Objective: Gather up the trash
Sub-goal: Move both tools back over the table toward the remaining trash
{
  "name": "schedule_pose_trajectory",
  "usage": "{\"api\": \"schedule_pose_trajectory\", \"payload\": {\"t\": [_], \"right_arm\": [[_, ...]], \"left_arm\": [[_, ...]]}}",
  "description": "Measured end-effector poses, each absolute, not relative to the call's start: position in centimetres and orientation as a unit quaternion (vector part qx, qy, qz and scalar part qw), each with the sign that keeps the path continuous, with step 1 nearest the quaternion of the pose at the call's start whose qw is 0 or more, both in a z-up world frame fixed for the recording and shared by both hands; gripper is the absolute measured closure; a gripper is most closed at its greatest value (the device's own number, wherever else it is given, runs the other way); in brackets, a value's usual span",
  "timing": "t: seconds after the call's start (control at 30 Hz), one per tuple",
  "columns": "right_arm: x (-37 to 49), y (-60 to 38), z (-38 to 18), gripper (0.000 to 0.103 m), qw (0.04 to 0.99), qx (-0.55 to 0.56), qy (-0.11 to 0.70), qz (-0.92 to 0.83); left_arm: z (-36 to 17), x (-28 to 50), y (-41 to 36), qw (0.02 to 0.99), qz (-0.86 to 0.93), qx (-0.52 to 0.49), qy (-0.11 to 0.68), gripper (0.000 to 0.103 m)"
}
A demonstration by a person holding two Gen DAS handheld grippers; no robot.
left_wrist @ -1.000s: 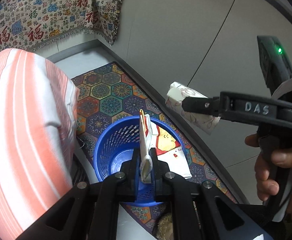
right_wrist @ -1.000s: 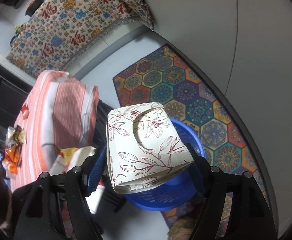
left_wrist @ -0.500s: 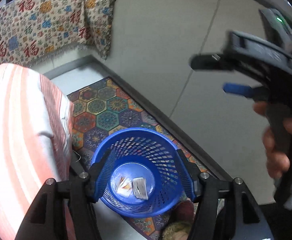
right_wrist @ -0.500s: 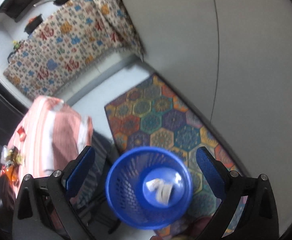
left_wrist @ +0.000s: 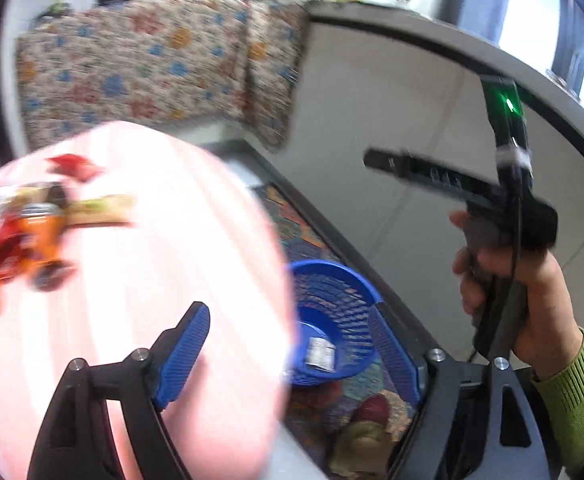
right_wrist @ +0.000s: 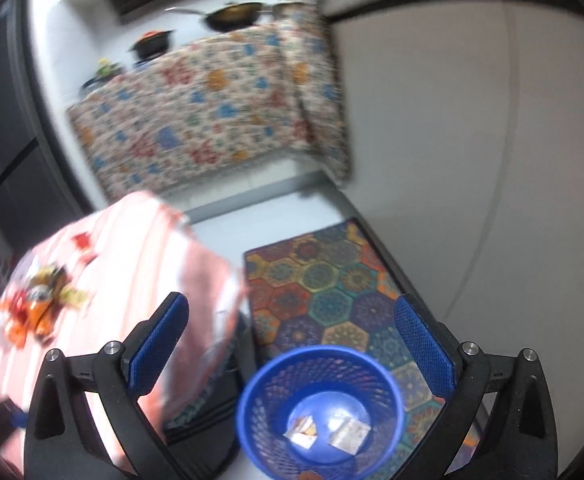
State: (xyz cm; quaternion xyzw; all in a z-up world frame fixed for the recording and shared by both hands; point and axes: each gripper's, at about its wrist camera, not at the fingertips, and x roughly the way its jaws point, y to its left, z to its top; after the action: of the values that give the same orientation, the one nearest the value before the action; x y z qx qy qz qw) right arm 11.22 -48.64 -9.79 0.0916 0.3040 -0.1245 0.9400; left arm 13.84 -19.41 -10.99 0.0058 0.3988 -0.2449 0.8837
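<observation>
A blue mesh trash basket (right_wrist: 320,408) stands on the floor beside the table; it also shows in the left wrist view (left_wrist: 332,320). Two flattened cartons (right_wrist: 328,432) lie on its bottom. My left gripper (left_wrist: 292,356) is open and empty, over the table edge and the basket. My right gripper (right_wrist: 292,348) is open and empty above the basket; its body shows in the left wrist view (left_wrist: 472,192). A blurred pile of red and orange wrappers (left_wrist: 23,228) lies on the striped tablecloth (left_wrist: 151,260); the pile also shows in the right wrist view (right_wrist: 39,296).
A patterned hexagon rug (right_wrist: 332,288) lies under the basket. A grey cabinet wall (right_wrist: 472,140) runs along the right. A counter draped with a patterned cloth (right_wrist: 211,120) carries pots at the back. A slippered foot (left_wrist: 368,432) is below.
Both grippers dropped their cartons into the basket and opened. Both have since swung up and toward the table, bringing the wrapper pile into view.
</observation>
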Motion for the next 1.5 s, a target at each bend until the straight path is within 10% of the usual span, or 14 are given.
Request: {"api": "schedule_pose_trajectory", "payload": {"t": [0.67,1.5], "right_arm": [[23.9,-21.0,-19.5,0.0,0.886,-0.005,0.461,-0.049],[26.7,-20.4,-19.4,0.0,0.885,0.018,0.456,-0.089]], "left_arm": [[-16.0,19.0,8.0,0.89,0.05,-0.023,0.452,0.018],[-16.1,20.4,8.5,0.89,0.052,-0.024,0.453,0.013]]}}
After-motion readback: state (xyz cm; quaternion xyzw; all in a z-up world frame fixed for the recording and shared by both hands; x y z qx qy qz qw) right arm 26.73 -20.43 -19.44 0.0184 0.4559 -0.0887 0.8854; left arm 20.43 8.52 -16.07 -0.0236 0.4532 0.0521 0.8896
